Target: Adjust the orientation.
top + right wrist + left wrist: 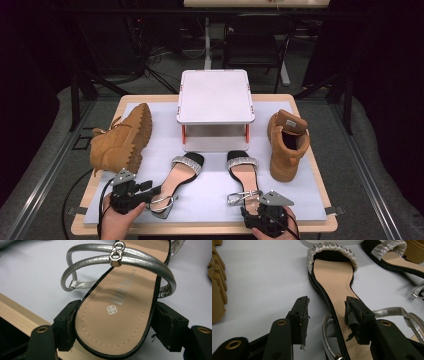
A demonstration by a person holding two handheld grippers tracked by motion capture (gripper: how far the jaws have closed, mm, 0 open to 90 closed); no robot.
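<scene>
Two black-soled sandals with silver straps lie on the pale mat. My left gripper is open astride the left sandal. One jaw rests over the mat, the other over the tan insole, with the sole's edge and ankle strap between them. My right gripper holds the heel of the right sandal, and both pads press on the sole's black rim. The looped silver ankle strap with its buckle arches just beyond the jaws.
A white raised stand sits at the back centre. A tan boot lies on its side at the left, and another tan boot stands upright at the right. The table's wooden front edge runs just under the right jaws.
</scene>
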